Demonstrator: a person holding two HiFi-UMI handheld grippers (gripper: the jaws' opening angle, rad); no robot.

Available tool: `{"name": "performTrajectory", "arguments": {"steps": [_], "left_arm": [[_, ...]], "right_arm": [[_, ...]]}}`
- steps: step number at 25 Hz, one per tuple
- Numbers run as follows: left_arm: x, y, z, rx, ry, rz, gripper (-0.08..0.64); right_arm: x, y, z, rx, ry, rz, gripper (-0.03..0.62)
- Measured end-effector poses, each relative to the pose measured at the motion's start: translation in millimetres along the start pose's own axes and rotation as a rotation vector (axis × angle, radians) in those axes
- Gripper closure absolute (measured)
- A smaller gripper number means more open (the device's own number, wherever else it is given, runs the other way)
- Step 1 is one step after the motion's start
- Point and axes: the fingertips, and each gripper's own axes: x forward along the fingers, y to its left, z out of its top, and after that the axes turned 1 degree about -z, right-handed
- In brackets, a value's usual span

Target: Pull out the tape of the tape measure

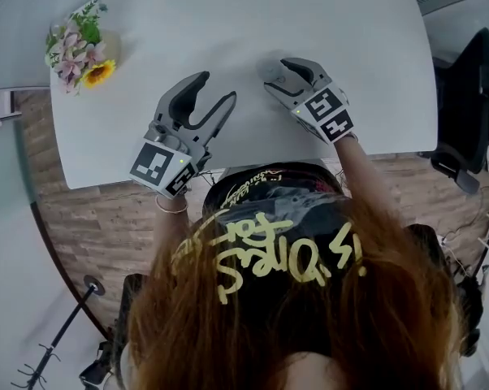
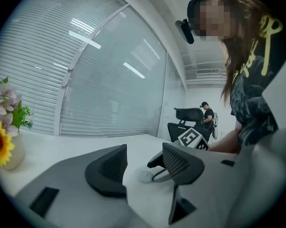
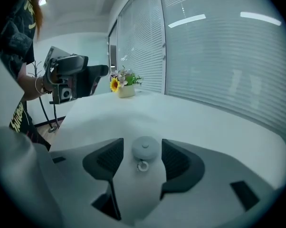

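Tape measure (image 3: 145,148), a small round puck, lies on the table (image 1: 228,23) between my right gripper's (image 1: 277,73) parted jaws, not yet pinched; I judge it light and slick, so clamp the case sides and hook its ring (image 3: 142,166) with the left gripper (image 2: 144,156), whose jaws are apart and empty.

Flower vase (image 1: 80,45) on table's (image 1: 228,23) left corner

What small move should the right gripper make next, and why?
Probably close the right gripper on the tape measure: it lies on the table between the open jaws, not yet gripped. The open left gripper could then pull its ring.
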Motion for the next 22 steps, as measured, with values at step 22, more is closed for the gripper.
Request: {"name": "performTrajectory", "arguments": {"steps": [22], "left_arm": [[-5.5,0.6,-1.2,-0.027,-0.038,0.037,0.334]], "right_arm": [[12.7,-4.6,-14.3,-0.004,0.132,0.027,0.391]]}}
